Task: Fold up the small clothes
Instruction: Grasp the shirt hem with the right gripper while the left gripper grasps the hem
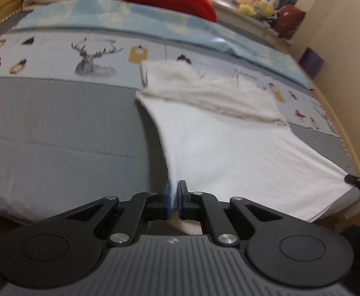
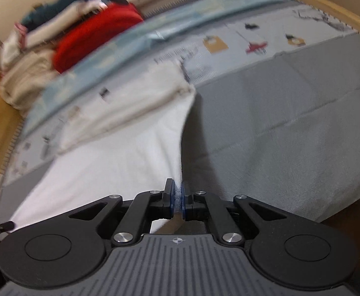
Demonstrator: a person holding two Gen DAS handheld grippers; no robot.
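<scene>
A wide bed (image 1: 56,128) fills both views, its grey cover soft and faintly ribbed, with a printed band of deer and tags across the far part. On it lies a white garment (image 1: 217,148), smooth and thin, its far end already doubled over into a thicker cream-edged band (image 1: 204,93), so one fold looks done. The near edge is raised off the bed and drawn taut between two corners, which suggests the next fold is only starting and the piece is not yet a compact stack. The left gripper (image 1: 174,198) is pinched closed on the near left corner; the right gripper (image 2: 177,198) is likewise clamped on the near right corner, cloth bunched between blue pads (image 2: 171,199).
</scene>
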